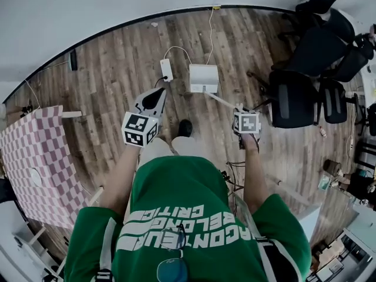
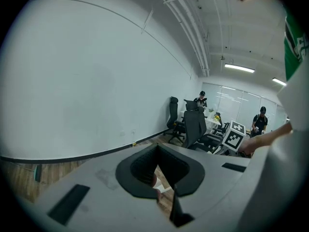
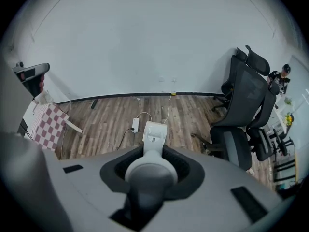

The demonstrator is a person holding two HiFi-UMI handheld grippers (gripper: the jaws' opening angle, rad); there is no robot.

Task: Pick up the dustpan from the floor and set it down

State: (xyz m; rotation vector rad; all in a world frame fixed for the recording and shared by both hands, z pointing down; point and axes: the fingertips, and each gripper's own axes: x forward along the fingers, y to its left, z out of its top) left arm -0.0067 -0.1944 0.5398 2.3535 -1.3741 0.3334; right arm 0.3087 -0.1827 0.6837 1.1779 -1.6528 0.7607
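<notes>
Right gripper (image 1: 241,111) is clamped on the dustpan (image 1: 203,78) by its handle. The pan sits low, just beside the power strip (image 1: 166,69); I can't tell if it touches the floor. Left gripper (image 1: 155,96) is near-closed and empty. I read this as set-down. Next: ground the pan flat, then release.

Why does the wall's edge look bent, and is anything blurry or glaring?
Head view: the wide lens bows the baseboard; right gripper view: the dustpan handle, close up, is soft, corners black; left gripper view: ceiling light strips glow bright.
</notes>
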